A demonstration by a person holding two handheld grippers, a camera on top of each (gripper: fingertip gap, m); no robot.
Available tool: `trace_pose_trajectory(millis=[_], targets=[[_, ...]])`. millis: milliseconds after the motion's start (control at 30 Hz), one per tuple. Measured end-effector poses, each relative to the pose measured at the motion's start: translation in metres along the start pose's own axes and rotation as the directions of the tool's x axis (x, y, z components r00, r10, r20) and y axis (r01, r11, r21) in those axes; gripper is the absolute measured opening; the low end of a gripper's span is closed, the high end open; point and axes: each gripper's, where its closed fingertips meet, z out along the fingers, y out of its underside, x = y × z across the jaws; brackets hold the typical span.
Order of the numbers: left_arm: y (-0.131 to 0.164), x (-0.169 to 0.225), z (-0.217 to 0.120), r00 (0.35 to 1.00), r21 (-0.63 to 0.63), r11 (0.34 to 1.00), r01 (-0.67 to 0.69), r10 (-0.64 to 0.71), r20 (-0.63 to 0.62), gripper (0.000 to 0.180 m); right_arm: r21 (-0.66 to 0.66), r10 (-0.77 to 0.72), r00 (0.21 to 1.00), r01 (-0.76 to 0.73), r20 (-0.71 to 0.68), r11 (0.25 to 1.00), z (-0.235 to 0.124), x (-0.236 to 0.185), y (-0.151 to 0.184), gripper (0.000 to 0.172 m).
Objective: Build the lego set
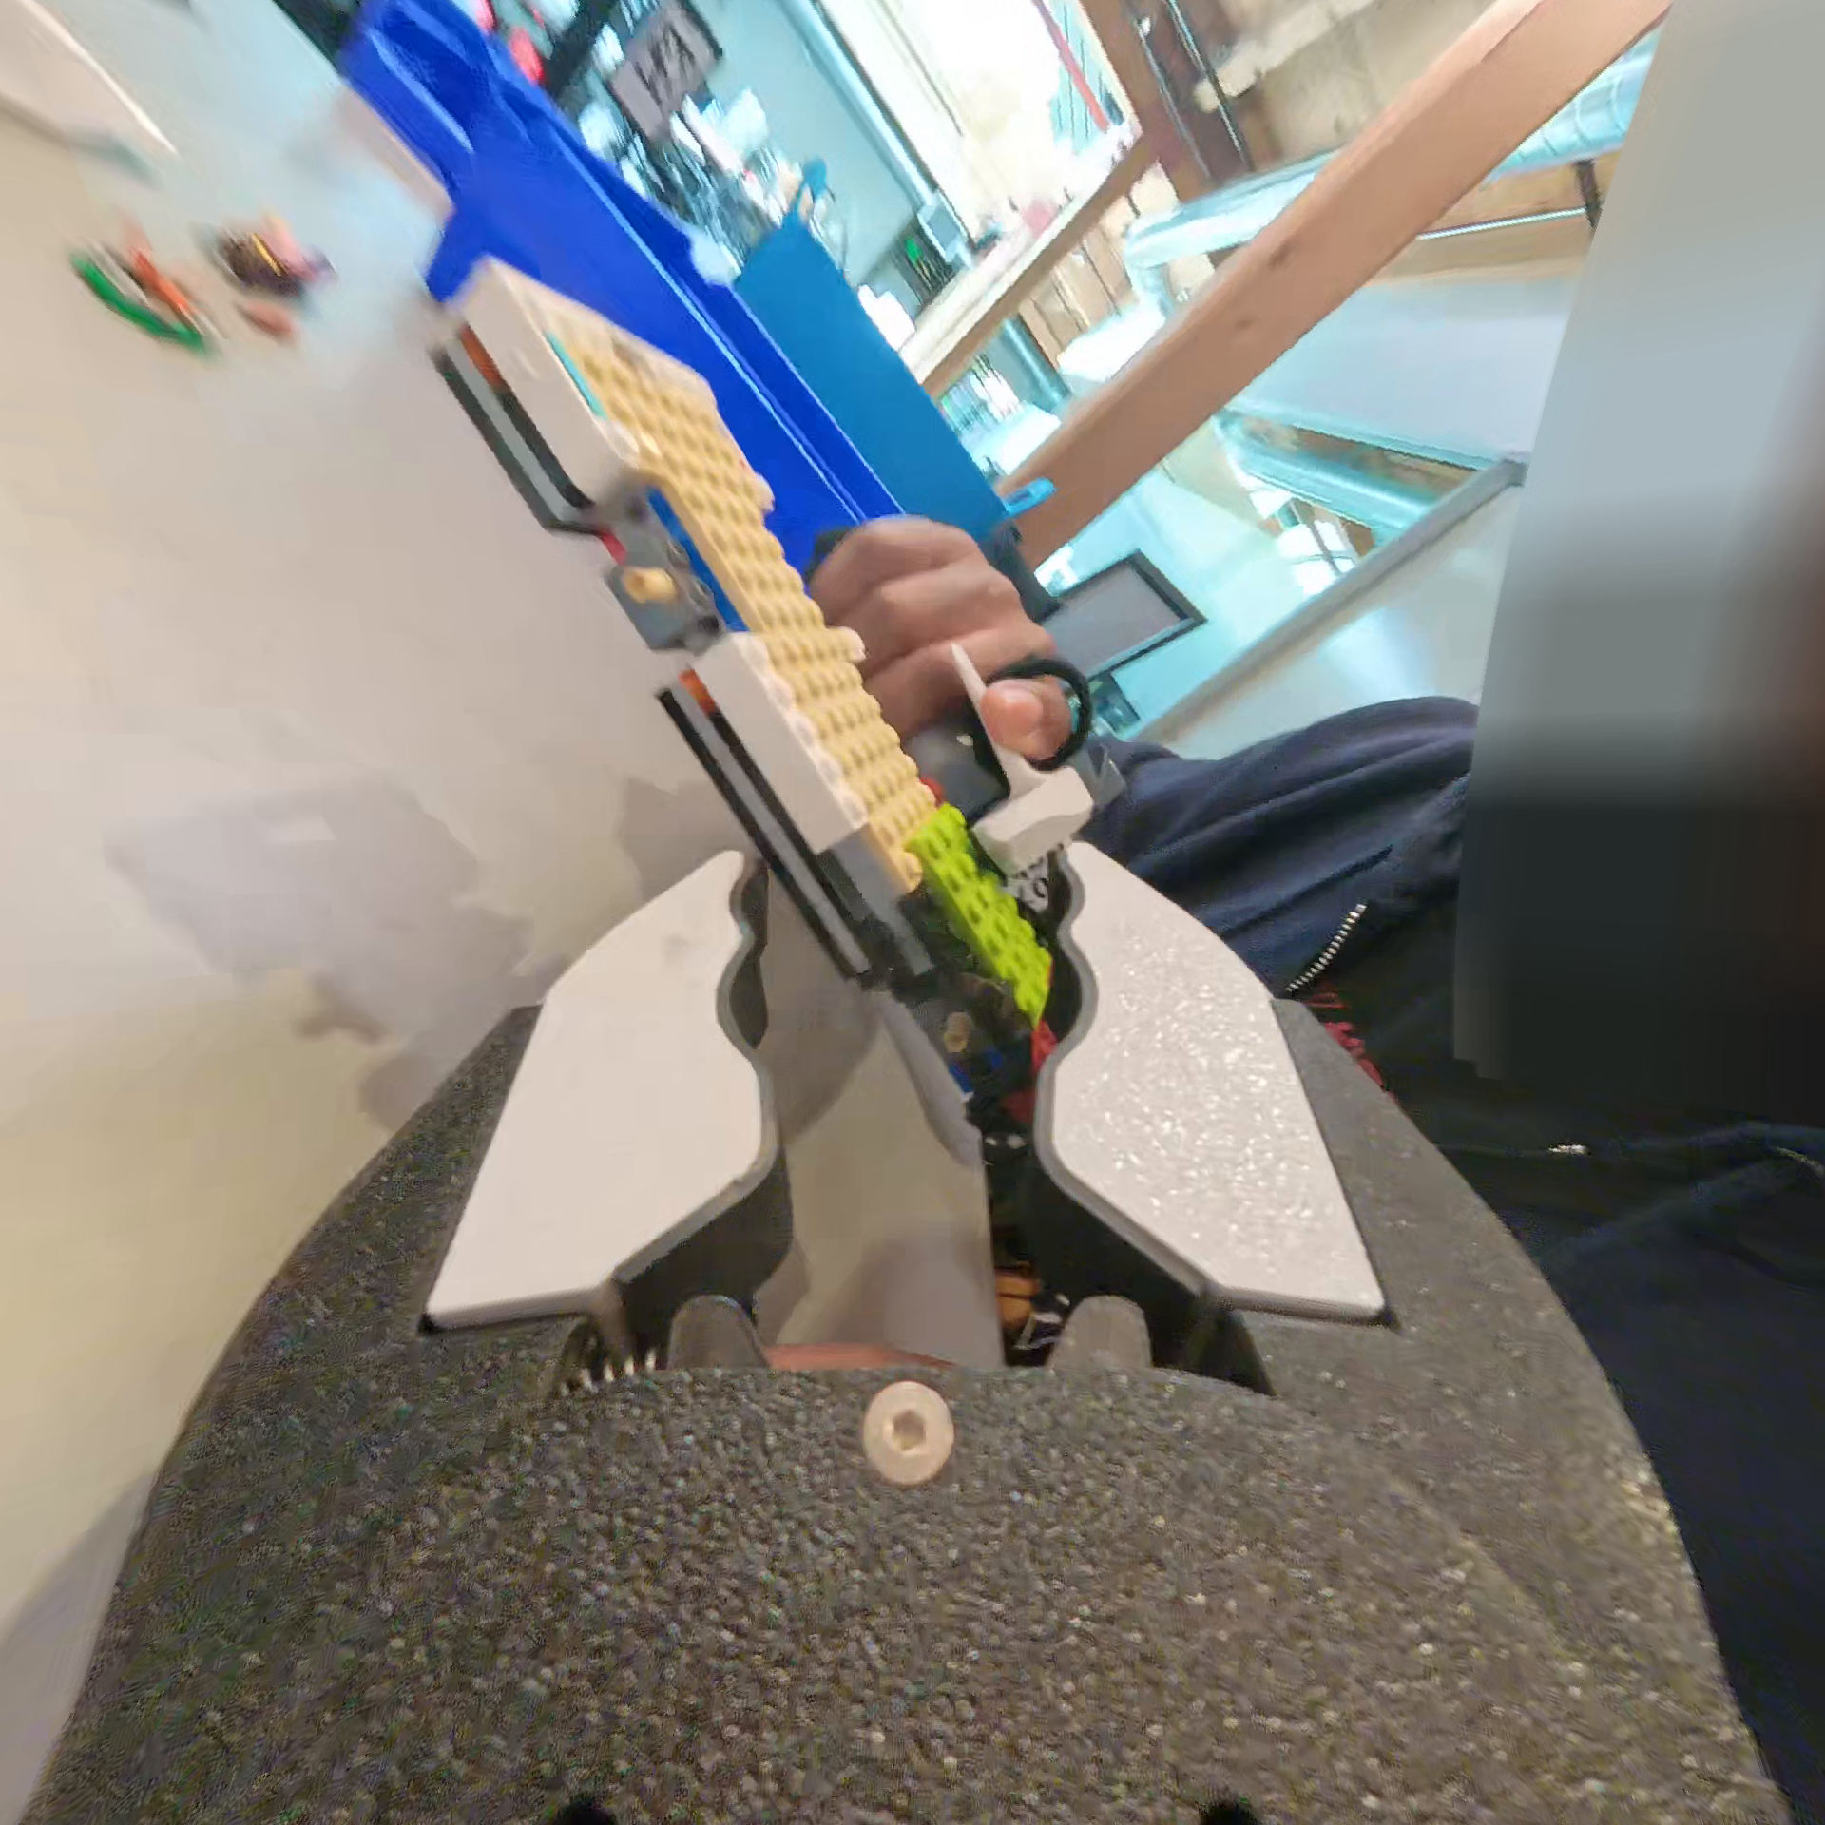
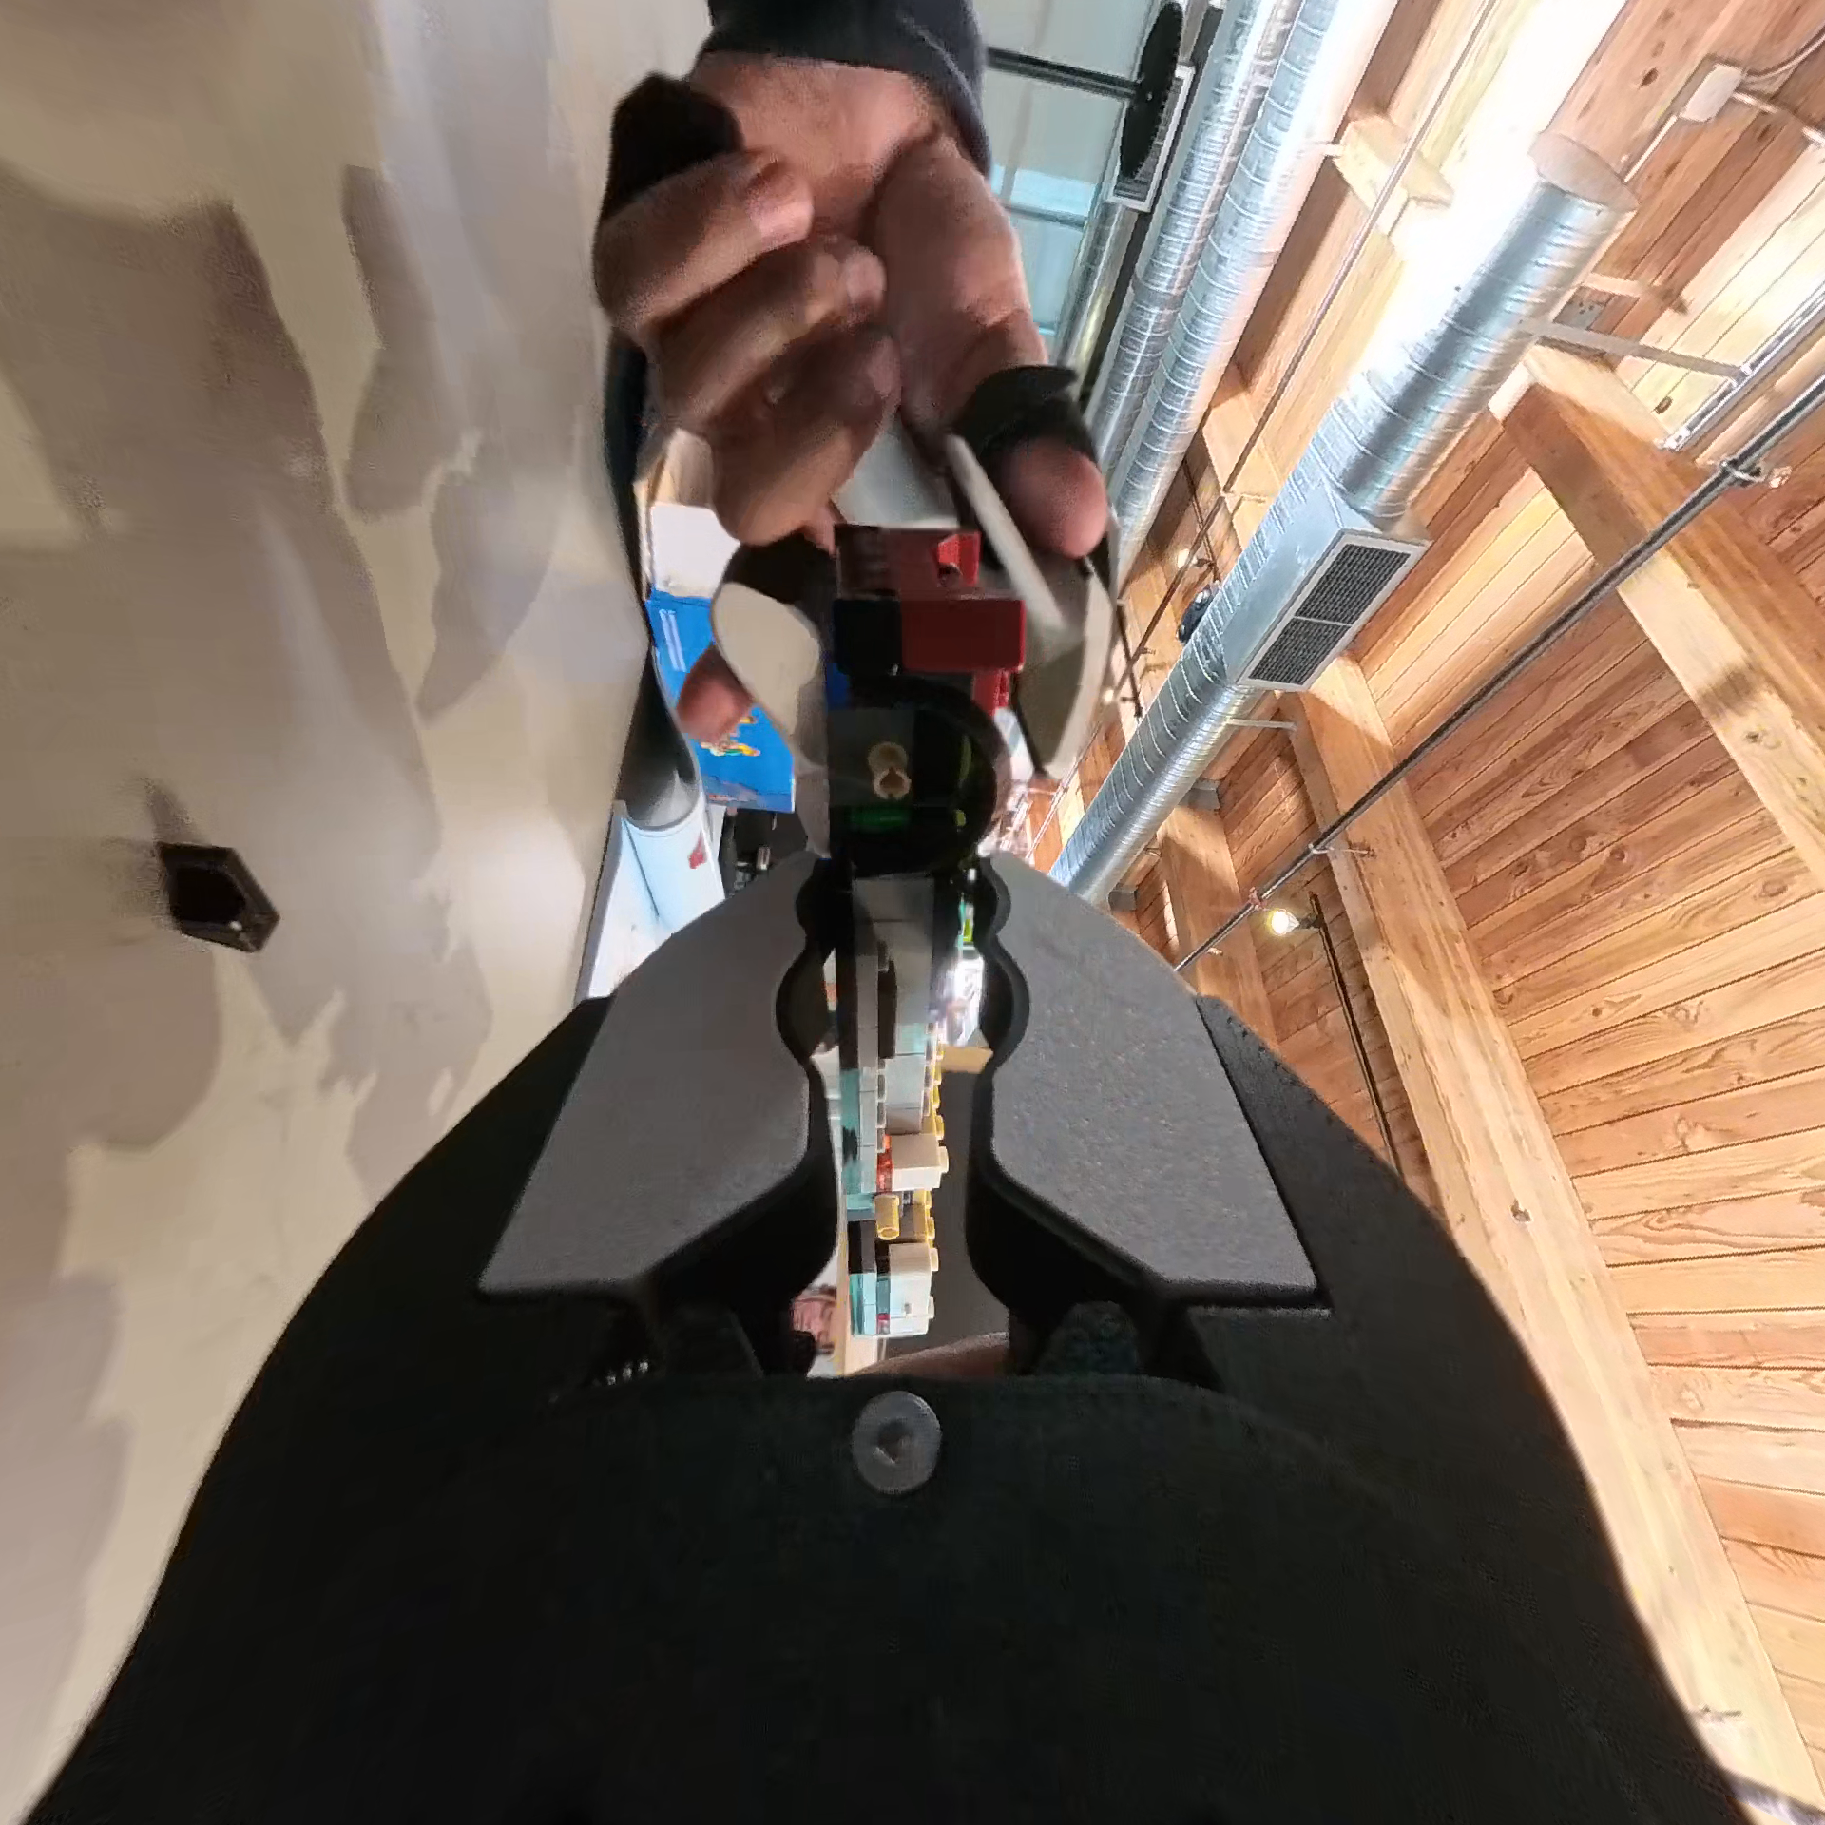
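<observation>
My left tool stands apart around the brick model, not pressing it. My right tool is clamped on the same model.

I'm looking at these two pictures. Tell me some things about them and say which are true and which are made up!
1. The tan, white and grey toy-brick model has a lime-green studded plate at one end. True.
2. The plastic bin behind the model is red. False: it is blue.
3. The left tongs are squeezed fully together. False: their fingers stand apart, with the model's end between them.
4. Shiny silver ducts run under a wooden plank ceiling. True.
</observation>
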Motion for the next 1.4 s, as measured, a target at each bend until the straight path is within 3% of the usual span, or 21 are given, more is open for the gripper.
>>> trace_pose_trajectory(millis=[167, 333, 533, 767, 1033, 1400], targets=[[0.015, -0.004, 0.016, 0.994, -0.069, 0.992, 0.110, -0.108, 0.032, 0.051, 0.024, -0.035, 0.999, 0.035, 0.000, 0.999, -0.003, -0.004, -0.005, 0.027], [0.028, -0.003, 0.023, 0.989, -0.140, 0.980, 0.142, -0.133, 0.068, 0.047, 0.031, -0.071, 0.998, 0.071, -0.001, 0.997, -0.004, -0.006, -0.007, 0.026], [0.027, 0.000, 0.022, 0.983, -0.112, 0.977, 0.183, -0.178, 0.049, 0.037, 0.026, -0.083, 0.996, 0.084, -0.029, 0.996, -0.005, -0.001, -0.006, 0.027], [0.019, 0.000, 0.016, 0.983, -0.056, 0.982, 0.182, -0.180, 0.042, 0.038, 0.039, -0.098, 0.994, 0.100, -0.042, 0.994, -0.005, 0.001, -0.010, 0.026], [0.027, 0.001, 0.014, 0.984, -0.118, 0.978, 0.169, -0.161, 0.080, 0.037, 0.062, -0.121, 0.991, 0.124, -0.050, 0.990, -0.005, 0.000, -0.017, 0.026], [0.028, 0.005, 0.015, 0.976, -0.050, 0.974, 0.220, -0.220, 0.006, 0.031, 0.083, -0.133, 0.989, 0.139, -0.067, 0.987, -0.006, 0.001, -0.020, 0.026]])
